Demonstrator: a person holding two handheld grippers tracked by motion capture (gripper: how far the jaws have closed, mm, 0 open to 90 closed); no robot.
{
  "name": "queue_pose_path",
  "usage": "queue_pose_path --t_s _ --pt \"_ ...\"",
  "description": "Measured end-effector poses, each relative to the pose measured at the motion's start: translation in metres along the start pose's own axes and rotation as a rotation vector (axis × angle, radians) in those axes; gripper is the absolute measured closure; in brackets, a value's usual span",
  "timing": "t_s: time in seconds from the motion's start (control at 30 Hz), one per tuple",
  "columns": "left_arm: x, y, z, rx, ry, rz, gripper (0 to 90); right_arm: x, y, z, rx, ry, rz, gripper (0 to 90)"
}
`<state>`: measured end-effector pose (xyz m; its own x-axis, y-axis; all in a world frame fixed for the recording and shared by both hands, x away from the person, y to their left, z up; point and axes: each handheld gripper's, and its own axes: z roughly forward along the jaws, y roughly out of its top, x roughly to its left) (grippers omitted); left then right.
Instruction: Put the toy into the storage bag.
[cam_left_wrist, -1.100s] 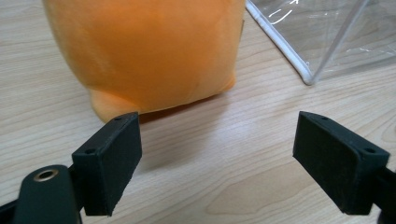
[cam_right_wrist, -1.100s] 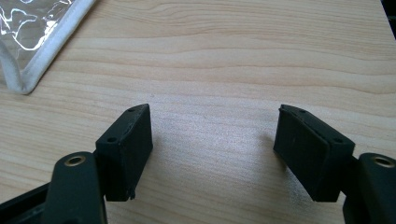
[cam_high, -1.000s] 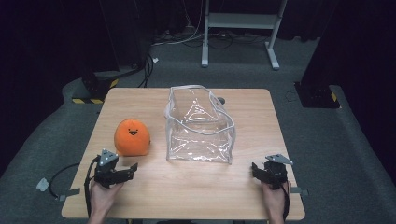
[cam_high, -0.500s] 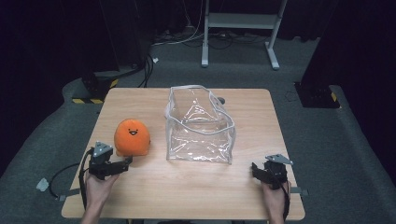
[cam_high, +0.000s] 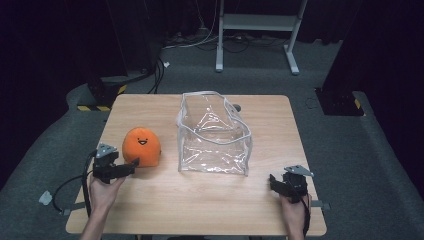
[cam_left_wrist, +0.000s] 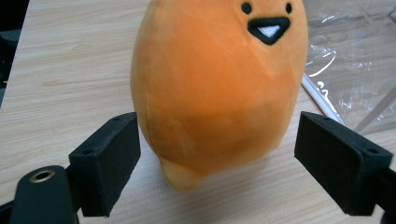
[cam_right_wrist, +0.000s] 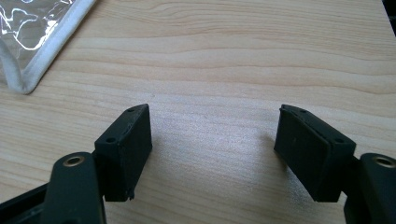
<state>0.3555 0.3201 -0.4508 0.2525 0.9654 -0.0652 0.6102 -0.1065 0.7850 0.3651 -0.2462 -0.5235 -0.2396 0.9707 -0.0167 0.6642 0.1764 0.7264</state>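
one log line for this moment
left gripper: open, jaws flank orange plush toy | right gripper: open, over table | clear bag: upright

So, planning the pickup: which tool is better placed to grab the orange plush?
Left. The left tool is open around the orange plush; the right tool rests apart.

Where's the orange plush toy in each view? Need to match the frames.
High view: the orange plush toy sits left of centre on the table, just ahead of the left tongs.
Left gripper view: centre frame, between the open jaws.
Right gripper view: not in it.
Shared landmark: the clear plastic bag, at upper right in the left gripper view and upper left in the right gripper view.
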Motion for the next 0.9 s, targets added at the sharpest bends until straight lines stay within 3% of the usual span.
queue_pose_path --t_s 0.27,0.47,0.7,0.9 --pt "0.007 0.018 0.006 -0.021 -0.011 -0.010 14.4 0.000 0.000 0.000 0.000 0.000 0.000 27.0" --pt "0.010 0.028 0.012 -0.001 -0.009 0.000 14.1 0.000 0.000 0.000 0.000 0.000 0.000 27.0" --pt "0.013 0.039 0.016 -0.018 -0.046 -0.010 11.1 0.000 0.000 0.000 0.000 0.000 0.000 27.0" --pt "0.012 0.048 0.028 0.019 -0.061 0.004 8.3 0.000 0.000 0.000 0.000 0.000 0.000 27.0"
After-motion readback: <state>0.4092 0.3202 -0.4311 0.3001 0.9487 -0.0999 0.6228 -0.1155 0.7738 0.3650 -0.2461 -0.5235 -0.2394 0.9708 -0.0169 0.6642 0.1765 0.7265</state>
